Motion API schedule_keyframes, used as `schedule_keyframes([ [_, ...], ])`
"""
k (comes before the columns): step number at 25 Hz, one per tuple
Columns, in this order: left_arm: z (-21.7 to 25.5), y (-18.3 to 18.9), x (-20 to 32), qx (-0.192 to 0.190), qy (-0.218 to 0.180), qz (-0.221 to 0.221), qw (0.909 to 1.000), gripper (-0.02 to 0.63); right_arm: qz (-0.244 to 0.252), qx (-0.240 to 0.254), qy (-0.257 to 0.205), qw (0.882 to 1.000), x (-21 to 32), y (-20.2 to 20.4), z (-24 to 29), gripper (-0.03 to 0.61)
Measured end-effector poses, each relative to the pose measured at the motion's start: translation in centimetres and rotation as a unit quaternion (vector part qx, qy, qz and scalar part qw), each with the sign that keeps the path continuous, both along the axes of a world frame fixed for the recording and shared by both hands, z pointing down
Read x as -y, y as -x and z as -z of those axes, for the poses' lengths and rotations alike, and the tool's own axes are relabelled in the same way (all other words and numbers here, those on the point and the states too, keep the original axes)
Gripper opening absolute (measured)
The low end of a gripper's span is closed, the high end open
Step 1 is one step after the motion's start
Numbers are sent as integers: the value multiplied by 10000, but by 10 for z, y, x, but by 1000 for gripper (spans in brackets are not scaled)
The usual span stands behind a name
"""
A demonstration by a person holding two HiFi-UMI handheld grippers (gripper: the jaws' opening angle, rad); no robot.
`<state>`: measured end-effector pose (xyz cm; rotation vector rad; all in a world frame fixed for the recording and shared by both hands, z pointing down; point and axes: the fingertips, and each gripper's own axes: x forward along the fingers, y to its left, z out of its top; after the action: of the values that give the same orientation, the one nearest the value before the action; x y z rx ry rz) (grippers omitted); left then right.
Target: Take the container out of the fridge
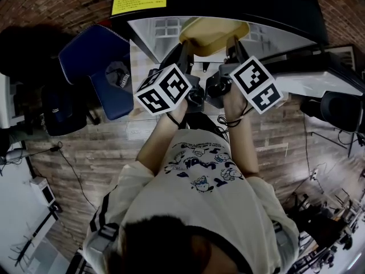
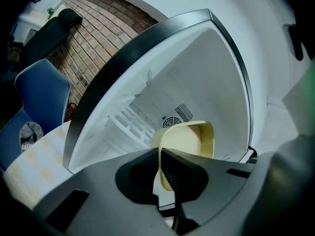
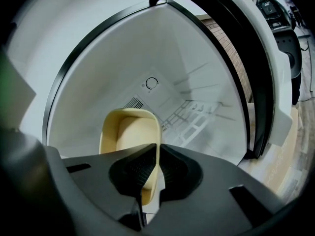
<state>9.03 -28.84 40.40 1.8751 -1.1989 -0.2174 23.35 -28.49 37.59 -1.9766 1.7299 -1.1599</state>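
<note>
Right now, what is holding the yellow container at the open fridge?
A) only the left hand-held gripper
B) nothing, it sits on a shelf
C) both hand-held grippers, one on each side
C: the left hand-held gripper and the right hand-held gripper each pinch one side wall of the container, jaws closed on its rim.

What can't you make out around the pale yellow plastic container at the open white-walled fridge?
Print on the yellow rectangular label: head view, too small.
Near end of the pale yellow plastic container: gripper views, covered by the left gripper and right gripper.
Inside of the white-walled fridge: head view, mostly blocked by the container.
</note>
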Motion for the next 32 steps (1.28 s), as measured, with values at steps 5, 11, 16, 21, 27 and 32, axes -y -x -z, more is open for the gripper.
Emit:
schedule_keyframes([
  [5,-4,10,-2,-190,67,-14,9998,26,3,-178,-124,9998,-11,12,0,41],
  [11,-10,15,-17,-139,157,-127,9997,25,-152,-373,-132,9991,-37,16,-7,43],
  [16,-18,21,-30,-165,266,8,9995,25,-179,-250,-161,9994,-56,18,-12,112],
  [21,-16,26,-44,-54,233,164,9996,25,-15,-144,-164,9998,-75,18,-13,140],
  [27,-15,33,-72,13,239,598,9979,25,284,-294,-265,9988,-103,15,-5,140],
  [32,-16,41,-103,148,223,886,9957,25,374,-949,-334,9942,-125,1,-5,77],
])
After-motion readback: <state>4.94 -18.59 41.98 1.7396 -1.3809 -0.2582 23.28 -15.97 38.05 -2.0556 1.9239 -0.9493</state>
